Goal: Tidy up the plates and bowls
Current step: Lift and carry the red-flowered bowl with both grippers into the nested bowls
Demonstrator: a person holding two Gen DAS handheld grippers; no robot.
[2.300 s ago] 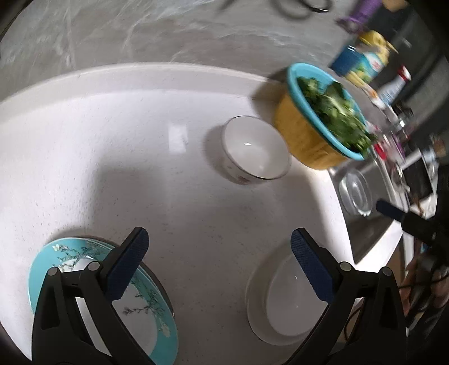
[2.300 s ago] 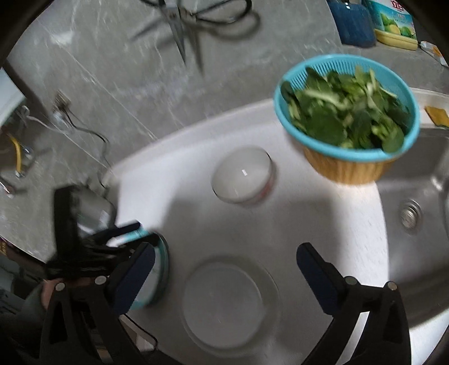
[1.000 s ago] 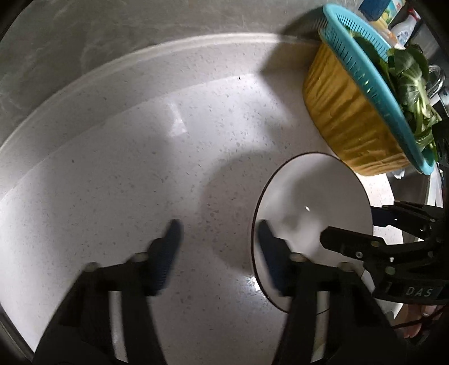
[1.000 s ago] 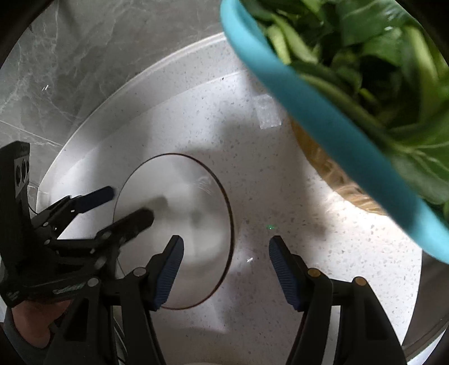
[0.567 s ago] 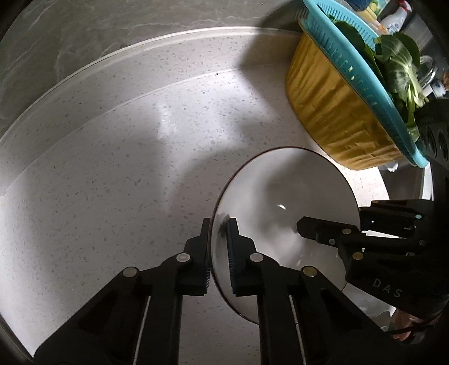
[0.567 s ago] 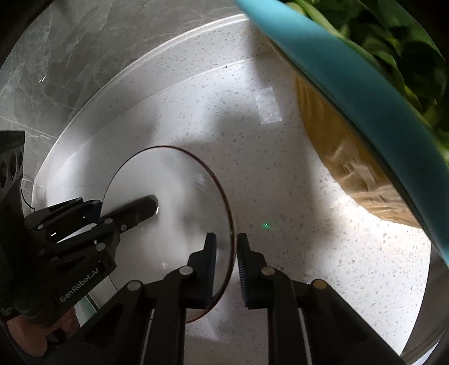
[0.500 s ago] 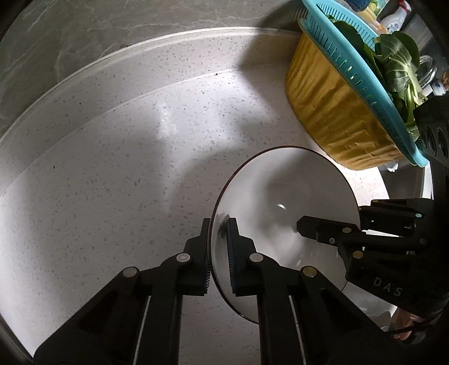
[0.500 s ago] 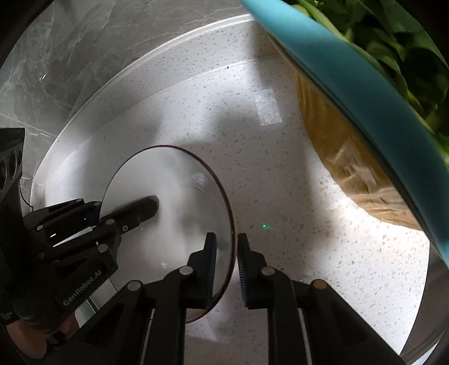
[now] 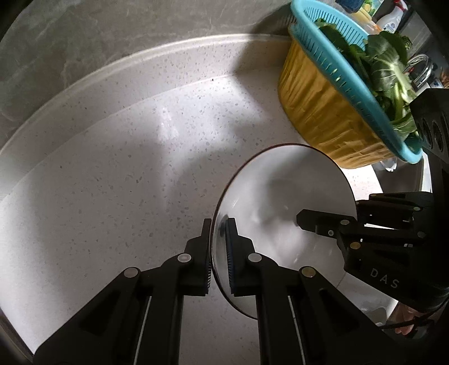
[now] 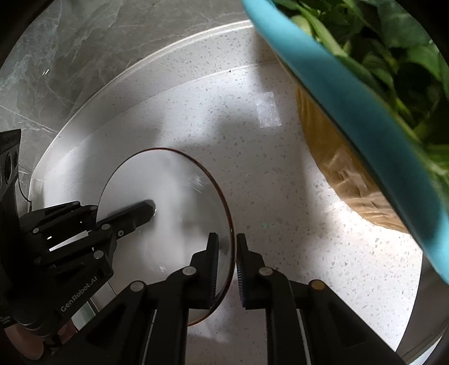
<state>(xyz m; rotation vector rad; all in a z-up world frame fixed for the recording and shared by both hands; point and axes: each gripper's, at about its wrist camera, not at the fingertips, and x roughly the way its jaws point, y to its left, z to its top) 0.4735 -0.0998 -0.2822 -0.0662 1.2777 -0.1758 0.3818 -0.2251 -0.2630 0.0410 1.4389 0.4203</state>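
Fingers [image 9: 206,252] astride white bowl [image 9: 280,196] rim

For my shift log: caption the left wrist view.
Both grippers, left and right, pinch opposite rims of a white bowl beside the colander.

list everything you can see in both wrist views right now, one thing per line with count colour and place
bowl: one, white with a dark rim, on the counter, gripped on opposite rim edges by both grippers
colander: one, turquoise with a yellow outer basin, right of the bowl near the back of the counter
greens: one heap, dark green, inside the colander
counter: one, white speckled, under everything
wall: grey marbled, behind the counter
bottles: a few, blurred, top right corner behind the colander
left gripper: one, black with blue pads, shut on the bowl's left rim
right gripper: one, black with blue pads, shut on the bowl's right rim
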